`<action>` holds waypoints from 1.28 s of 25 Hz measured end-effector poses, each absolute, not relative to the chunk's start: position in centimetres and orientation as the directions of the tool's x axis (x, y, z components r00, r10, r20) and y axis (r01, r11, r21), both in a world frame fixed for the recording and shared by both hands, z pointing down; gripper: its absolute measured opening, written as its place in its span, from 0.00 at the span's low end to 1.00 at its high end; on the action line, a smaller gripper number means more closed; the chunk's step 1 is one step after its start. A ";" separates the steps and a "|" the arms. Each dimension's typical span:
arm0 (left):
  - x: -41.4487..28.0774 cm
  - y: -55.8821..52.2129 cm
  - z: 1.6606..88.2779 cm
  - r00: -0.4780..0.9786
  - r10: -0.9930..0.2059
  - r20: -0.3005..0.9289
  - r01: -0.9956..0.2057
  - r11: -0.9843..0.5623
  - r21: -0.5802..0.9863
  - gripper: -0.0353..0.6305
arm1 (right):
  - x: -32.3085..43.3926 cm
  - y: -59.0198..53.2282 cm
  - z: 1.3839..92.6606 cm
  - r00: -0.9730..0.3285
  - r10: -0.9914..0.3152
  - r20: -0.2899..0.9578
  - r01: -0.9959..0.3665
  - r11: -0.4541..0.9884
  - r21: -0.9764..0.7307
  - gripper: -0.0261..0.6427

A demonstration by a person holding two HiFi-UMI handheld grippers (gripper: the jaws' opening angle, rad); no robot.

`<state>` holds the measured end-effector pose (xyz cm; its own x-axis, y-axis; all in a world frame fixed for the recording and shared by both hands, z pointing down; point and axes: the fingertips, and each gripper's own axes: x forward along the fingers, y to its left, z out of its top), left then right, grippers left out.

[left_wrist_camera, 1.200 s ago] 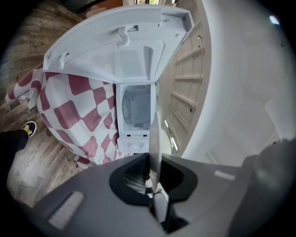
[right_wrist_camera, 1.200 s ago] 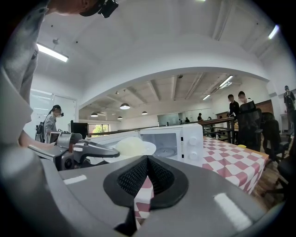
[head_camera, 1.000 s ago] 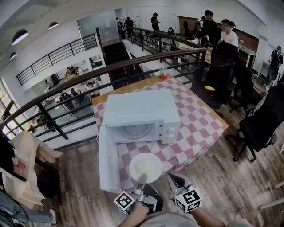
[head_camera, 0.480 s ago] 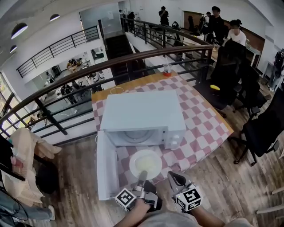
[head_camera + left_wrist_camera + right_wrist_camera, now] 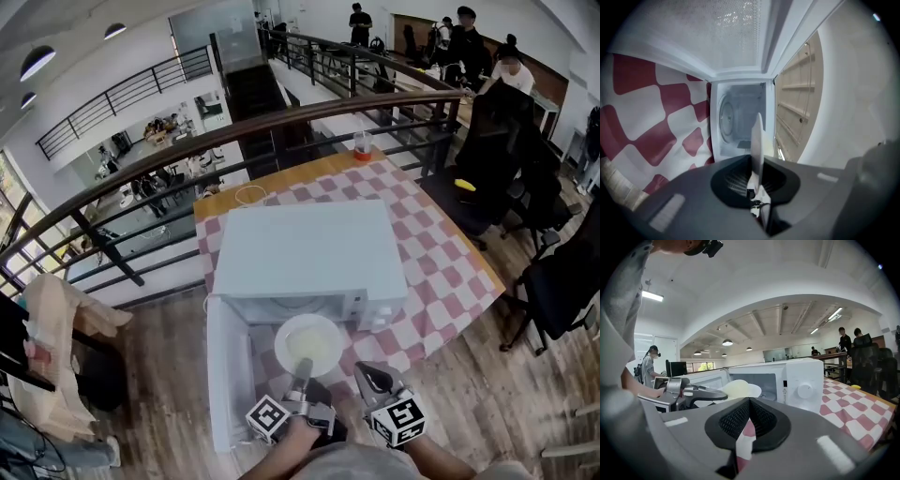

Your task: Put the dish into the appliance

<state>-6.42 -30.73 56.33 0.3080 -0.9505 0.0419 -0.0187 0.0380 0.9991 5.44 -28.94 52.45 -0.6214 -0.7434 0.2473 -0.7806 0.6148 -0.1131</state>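
In the head view a pale round dish [image 5: 307, 343] hangs level just in front of the open white microwave [image 5: 309, 248]. My left gripper [image 5: 302, 368] is shut on the dish's near rim. The left gripper view has the dish [image 5: 757, 137] edge-on between the jaws of the left gripper [image 5: 756, 165], pointing at the microwave cavity [image 5: 743, 119] and its glass turntable [image 5: 725, 116]. My right gripper [image 5: 373, 378] hangs shut and empty just right of the dish. From the right gripper [image 5: 748, 402] view, the dish [image 5: 739, 389] and microwave [image 5: 797, 380] lie ahead.
The microwave door [image 5: 228, 370] stands swung open to the left, beyond the table's near edge. The table wears a red and white checkered cloth [image 5: 441, 253]. A cup [image 5: 361, 148] stands at its far corner. A railing [image 5: 281, 127] runs behind, office chairs [image 5: 562, 272] stand at the right.
The dish and my left gripper have moved forward, closer to the microwave opening. My right gripper has kept its place beside them.
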 end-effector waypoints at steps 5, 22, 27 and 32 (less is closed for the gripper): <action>-7.3 -33.1 57.5 0.303 -0.950 0.070 -0.025 0.065 0.998 0.09 | 4.3 -31.4 52.8 -0.630 -0.733 0.258 -0.773 0.622 -0.120 0.04; -10.4 -37.7 59.4 0.271 -0.958 0.097 -0.047 0.087 0.995 0.09 | 1.0 -35.8 53.0 -0.650 -0.713 0.262 -0.753 0.651 -0.097 0.04; -10.1 -38.1 60.1 0.289 -0.953 0.093 -0.059 0.079 0.995 0.09 | 0.8 -35.8 53.1 -0.642 -0.721 0.262 -0.759 0.645 -0.083 0.04; -10.6 -39.3 60.9 0.272 -0.958 0.094 -0.060 0.080 0.995 0.09 | 0.4 -35.7 53.4 -0.646 -0.715 0.269 -0.754 0.653 -0.075 0.04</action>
<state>-10.59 -39.29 60.91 0.2724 -0.9576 0.0937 -0.0602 0.0802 0.9950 0.40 -35.65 53.40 -0.6457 -0.7146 0.2690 -0.7538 0.6528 -0.0752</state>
